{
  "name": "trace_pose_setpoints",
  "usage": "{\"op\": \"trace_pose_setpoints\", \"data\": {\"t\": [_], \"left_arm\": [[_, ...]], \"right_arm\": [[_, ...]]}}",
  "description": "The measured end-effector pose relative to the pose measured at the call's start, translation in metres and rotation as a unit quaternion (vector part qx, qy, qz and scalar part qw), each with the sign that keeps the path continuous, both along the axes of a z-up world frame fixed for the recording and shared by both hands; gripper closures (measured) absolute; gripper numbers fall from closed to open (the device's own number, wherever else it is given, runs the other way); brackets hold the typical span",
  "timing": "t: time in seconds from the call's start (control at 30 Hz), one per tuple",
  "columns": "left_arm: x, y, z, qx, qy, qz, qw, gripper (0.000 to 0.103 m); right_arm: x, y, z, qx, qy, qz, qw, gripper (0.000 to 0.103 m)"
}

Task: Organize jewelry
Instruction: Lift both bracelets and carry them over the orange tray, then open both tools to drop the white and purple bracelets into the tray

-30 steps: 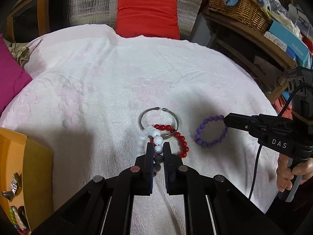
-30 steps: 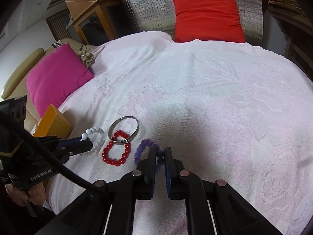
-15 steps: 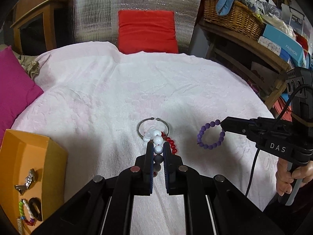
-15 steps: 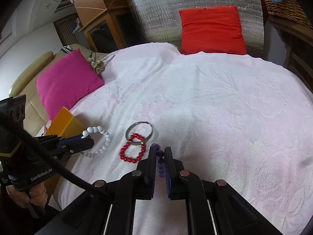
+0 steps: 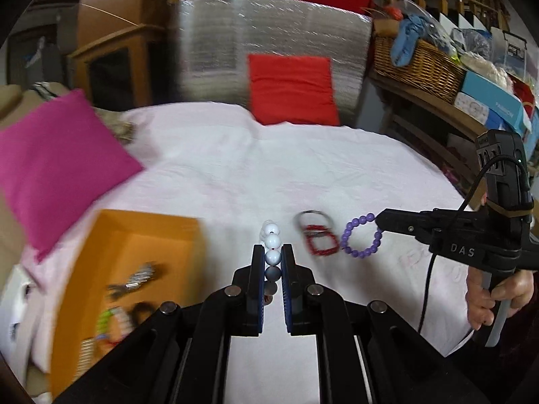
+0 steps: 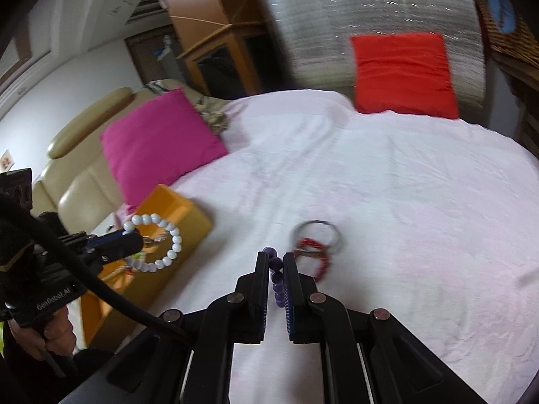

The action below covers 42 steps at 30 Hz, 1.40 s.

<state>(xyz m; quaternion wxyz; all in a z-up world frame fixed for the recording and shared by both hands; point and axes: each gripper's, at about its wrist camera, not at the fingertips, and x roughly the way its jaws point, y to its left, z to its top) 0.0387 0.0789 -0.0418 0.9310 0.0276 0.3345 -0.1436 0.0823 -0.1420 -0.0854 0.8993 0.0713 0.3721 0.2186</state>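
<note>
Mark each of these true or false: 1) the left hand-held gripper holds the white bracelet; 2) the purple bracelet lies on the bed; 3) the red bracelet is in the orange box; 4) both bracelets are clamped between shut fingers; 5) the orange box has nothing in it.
1) True: the left hand-held gripper is shut on the white bracelet.
2) False: the purple bracelet hangs from the right hand-held gripper, off the bed.
3) False: the red bracelet lies on the bed, overlapping the metal bangle.
4) True.
5) False: the orange box already holds several blurred pieces.
</note>
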Motion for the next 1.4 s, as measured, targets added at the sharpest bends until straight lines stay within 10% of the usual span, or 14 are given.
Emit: {"op": "trace_pose_setpoints", "data": {"t": [0.57, 1.23, 1.4], "left_arm": [[-0.104, 0.165, -0.05, -0.007, 0.072, 0.14, 0.9875, 0.094], [-0.072, 0.162, -0.125, -0.042, 0.19, 0.137, 0.9712, 0.094], [-0.068, 0.163, -0.125, -0.032, 0.195, 0.147, 0.9691, 0.063]], "right_arm": [[-0.046, 0.213, 0.03, -0.007, -0.005, 0.213, 0.977, 0.094], [-0.017, 0.314, -0.065, -0.148, 0.095, 0.276, 0.945, 0.093], [-0.001, 0.302, -0.063, -0.132, 0.114, 0.251, 0.952, 0.092]]}}
